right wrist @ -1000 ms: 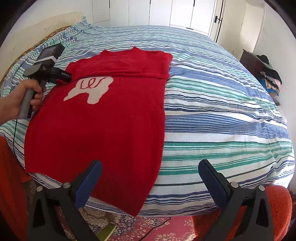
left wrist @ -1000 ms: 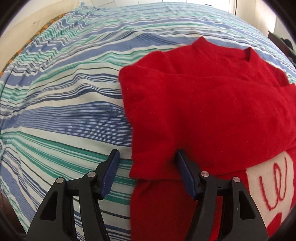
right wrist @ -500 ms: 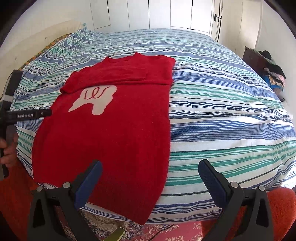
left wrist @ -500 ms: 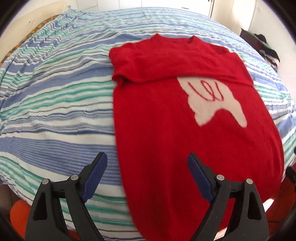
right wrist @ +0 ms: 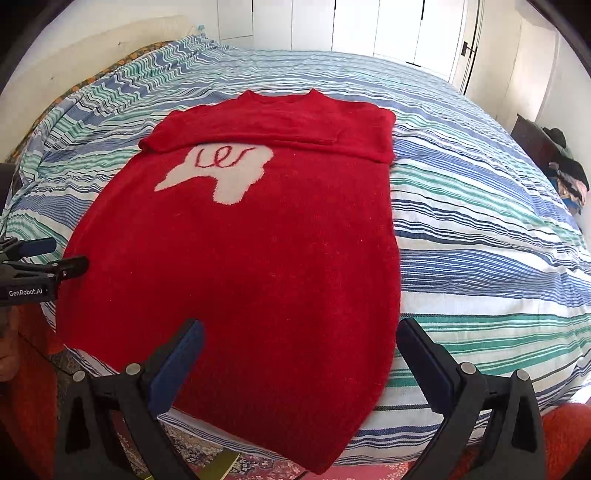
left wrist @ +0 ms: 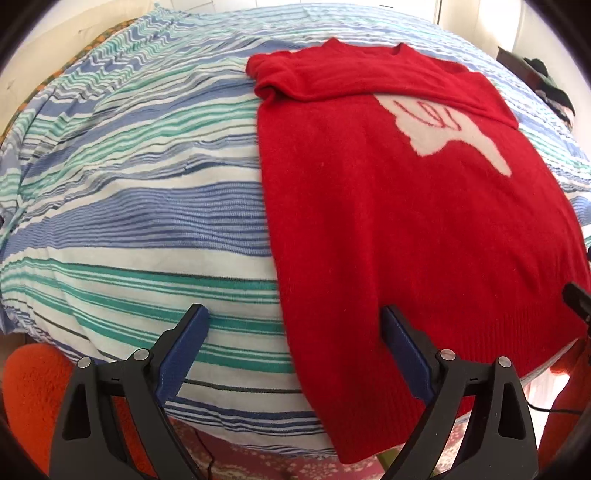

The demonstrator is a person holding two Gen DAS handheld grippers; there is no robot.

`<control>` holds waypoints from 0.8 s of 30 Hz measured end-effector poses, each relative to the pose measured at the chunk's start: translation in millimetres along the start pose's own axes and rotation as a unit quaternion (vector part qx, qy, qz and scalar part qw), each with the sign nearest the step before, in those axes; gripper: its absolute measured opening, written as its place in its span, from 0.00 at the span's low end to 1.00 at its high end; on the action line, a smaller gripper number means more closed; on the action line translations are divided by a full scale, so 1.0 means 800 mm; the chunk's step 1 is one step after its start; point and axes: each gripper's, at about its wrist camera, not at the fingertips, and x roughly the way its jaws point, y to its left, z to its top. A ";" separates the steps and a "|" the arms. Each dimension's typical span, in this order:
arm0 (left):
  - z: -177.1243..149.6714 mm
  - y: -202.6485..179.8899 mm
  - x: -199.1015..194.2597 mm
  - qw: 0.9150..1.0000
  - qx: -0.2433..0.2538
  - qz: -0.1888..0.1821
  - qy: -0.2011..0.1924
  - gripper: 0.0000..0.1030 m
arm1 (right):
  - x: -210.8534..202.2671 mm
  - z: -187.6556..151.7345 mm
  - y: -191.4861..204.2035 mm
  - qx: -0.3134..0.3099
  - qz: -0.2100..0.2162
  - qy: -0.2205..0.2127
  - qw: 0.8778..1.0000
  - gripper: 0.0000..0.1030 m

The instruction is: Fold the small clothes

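Note:
A red knit sweater (left wrist: 388, 206) with a white patch on its chest lies flat on the striped bed, both sleeves folded across the top; it also shows in the right wrist view (right wrist: 251, 258). Its hem hangs over the near bed edge. My left gripper (left wrist: 291, 332) is open and empty, hovering above the sweater's lower left edge. My right gripper (right wrist: 301, 343) is open and empty above the sweater's lower right part. The left gripper also shows at the left edge of the right wrist view (right wrist: 55, 254).
The bed (left wrist: 129, 206) has a blue, green and white striped cover (right wrist: 480, 240). A patterned rug (left wrist: 258, 461) and orange fabric (left wrist: 29, 387) lie below the near edge. Dark clothes (right wrist: 569, 177) are piled at the right. White wardrobe doors (right wrist: 369, 29) stand behind.
My left gripper has let go of the sleeve, opened wider and pulled back to the near bed edge. My right gripper has shifted left over the sweater's hem.

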 end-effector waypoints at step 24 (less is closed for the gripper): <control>-0.004 0.000 0.011 1.000 -0.010 0.004 0.000 1.00 | 0.033 -0.012 0.012 -0.036 -0.020 0.043 0.998 1.00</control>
